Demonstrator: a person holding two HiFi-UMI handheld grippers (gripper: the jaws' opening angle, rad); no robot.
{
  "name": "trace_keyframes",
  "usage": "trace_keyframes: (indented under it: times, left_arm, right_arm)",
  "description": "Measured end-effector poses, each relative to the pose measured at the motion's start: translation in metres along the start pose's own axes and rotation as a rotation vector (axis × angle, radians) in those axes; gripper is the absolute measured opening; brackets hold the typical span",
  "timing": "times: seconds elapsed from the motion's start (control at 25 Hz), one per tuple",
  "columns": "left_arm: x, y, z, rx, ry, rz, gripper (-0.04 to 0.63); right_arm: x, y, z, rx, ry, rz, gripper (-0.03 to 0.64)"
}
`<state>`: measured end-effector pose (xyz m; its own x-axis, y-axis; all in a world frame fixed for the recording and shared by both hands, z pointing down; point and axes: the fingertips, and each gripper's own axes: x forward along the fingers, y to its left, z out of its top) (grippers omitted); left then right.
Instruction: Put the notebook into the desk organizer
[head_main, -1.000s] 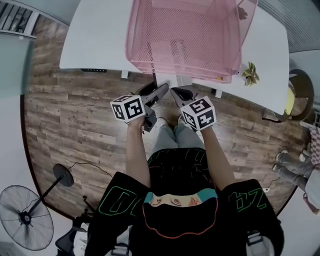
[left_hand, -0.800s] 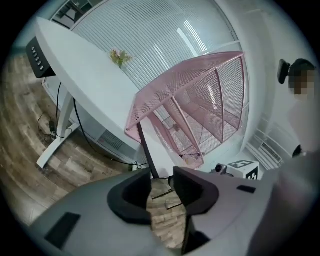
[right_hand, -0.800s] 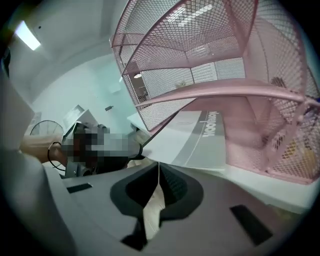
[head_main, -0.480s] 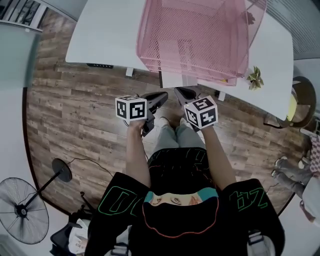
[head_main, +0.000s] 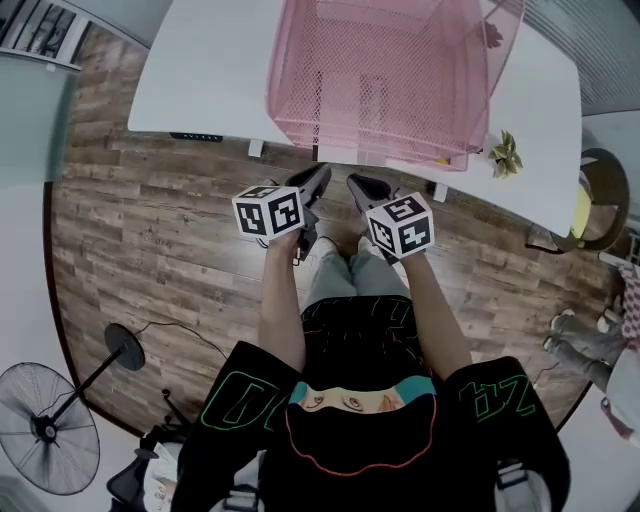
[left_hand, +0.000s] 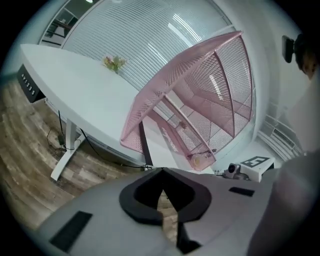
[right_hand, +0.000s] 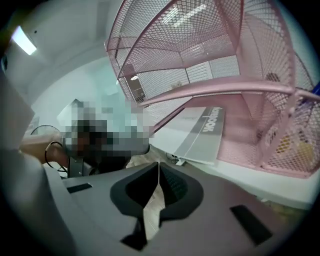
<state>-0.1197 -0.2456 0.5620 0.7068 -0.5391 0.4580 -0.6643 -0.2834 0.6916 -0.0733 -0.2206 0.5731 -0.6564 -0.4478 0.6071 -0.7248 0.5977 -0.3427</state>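
Looks past closed left hand-held gripper, jaw tips touching, over wood floor. Faces pink mesh desk organizer standing on white bench. Shows notebook lying flat in bottom tier, small plant far back on bench, marker cube at right, white bench leg and dark control panel at left.

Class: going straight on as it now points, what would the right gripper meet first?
Probably the near edge of the notebook lying in the pink organizer, just ahead of the right gripper; depth is unclear.
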Motion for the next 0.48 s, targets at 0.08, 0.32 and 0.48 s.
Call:
trace_keyframes:
  times: [0.08,0.32,0.48]
  left_arm:
    - [0.005,0.000,0.000,0.008,0.007,0.021,-0.006]
    - [0.014,-0.004,0.007,0.017,-0.035,0.067,-0.006]
    - [0.008,0.000,0.009,0.041,-0.056,0.139,-0.006]
  right_arm:
    - [-0.003,-0.008,0.005,0.006,-0.011,-0.031,0.014]
    - [-0.017,-0.029,0.019,0.033,-0.057,-0.122,0.014]
    - [-0.022,-0.028,0.025,0.035,-0.079,-0.131,0.014]
